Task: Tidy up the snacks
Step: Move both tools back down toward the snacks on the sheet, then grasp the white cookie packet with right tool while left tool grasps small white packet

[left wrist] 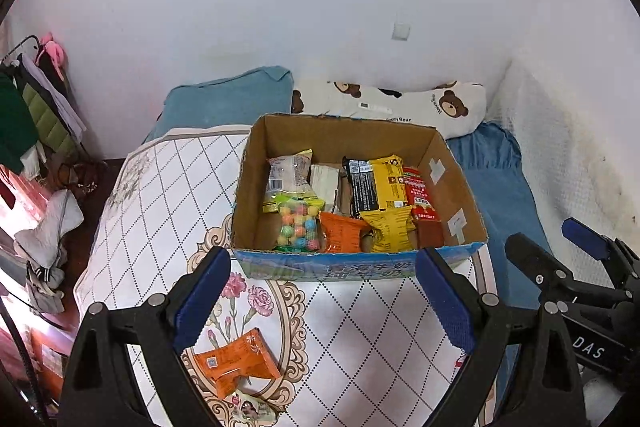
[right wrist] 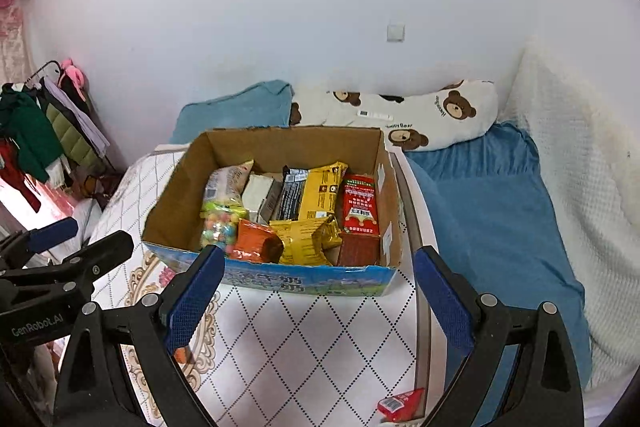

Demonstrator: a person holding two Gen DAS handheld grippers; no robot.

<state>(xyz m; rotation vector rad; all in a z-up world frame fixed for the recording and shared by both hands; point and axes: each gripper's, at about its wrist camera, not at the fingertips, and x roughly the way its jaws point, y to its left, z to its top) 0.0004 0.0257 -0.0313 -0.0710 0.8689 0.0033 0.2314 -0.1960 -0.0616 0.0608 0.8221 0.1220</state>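
Observation:
An open cardboard box (left wrist: 456, 187) with a blue printed front stands on a patterned quilt (left wrist: 340, 327) and holds several snack packs: candy balls (left wrist: 298, 225), yellow packs (left wrist: 386, 181), an orange pack and a red pack. My left gripper (left wrist: 322, 301) is open and empty, just in front of the box. An orange snack pack (left wrist: 236, 361) lies on the quilt below its left finger, with a small pale pack (left wrist: 250, 407) under it. My right gripper (right wrist: 318, 301) is open and empty before the same box (right wrist: 168, 195). A red pack (right wrist: 400, 403) lies on the quilt near its right finger.
Behind the box lie a blue pillow (left wrist: 232, 99) and a bear-print pillow (left wrist: 400, 103) against a white wall. A blue sheet (right wrist: 488, 219) and white blanket (right wrist: 580, 167) cover the right. A clothes rack (left wrist: 36, 115) stands at the left.

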